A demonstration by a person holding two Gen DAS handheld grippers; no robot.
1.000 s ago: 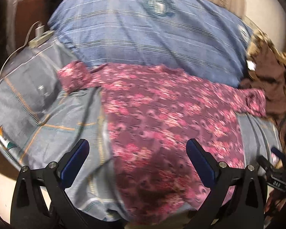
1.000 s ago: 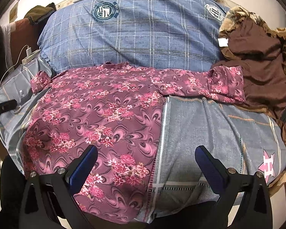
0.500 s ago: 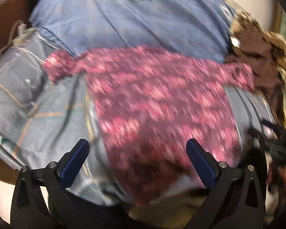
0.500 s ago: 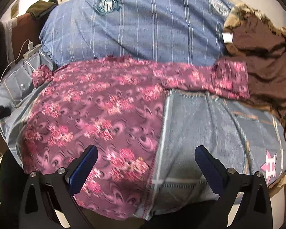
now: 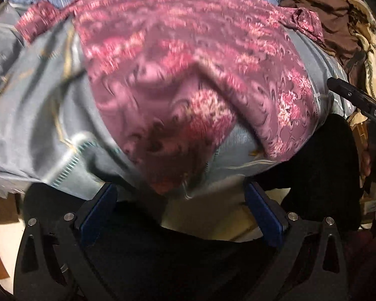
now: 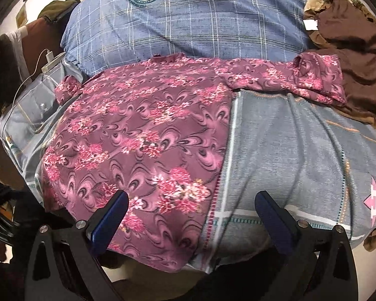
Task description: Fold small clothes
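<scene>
Floral top (image 6: 143, 135) — maroon cloth with pink flower clusters, lying spread on a grey-blue bedsheet (image 6: 293, 150) that covers the bed. In the right wrist view it takes up the left half of the sheet, hem toward the camera and hanging just past the bed edge. One sleeve (image 6: 318, 80) runs out to the right, its cuff crumpled and reaching toward a brown garment (image 6: 358, 50); the other sleeve (image 6: 67, 87) is bunched at the left, near a white charger and cable (image 6: 51, 61). The collar end lies against a blue checked pillow (image 6: 195, 22) with a round crest.

Left wrist view is blurred. There the same top (image 5: 188, 75) shows a raised ridge across its lower part, with the hem lying in uneven folds — detail hard to read.

Right hand-held gripper (image 6: 188, 208): fingers spread wide, nothing between them. Its left finger stands over the top's hem, its right finger over bare sheet; whether either touches the cloth I cannot tell.

Left hand-held gripper (image 5: 179, 200): fingers likewise spread, holding nothing, set just short of the top's near edge, with dark cloth under them. The right hand-held gripper's black body (image 5: 356, 100) shows at the right edge of this view, past the top's side.
</scene>
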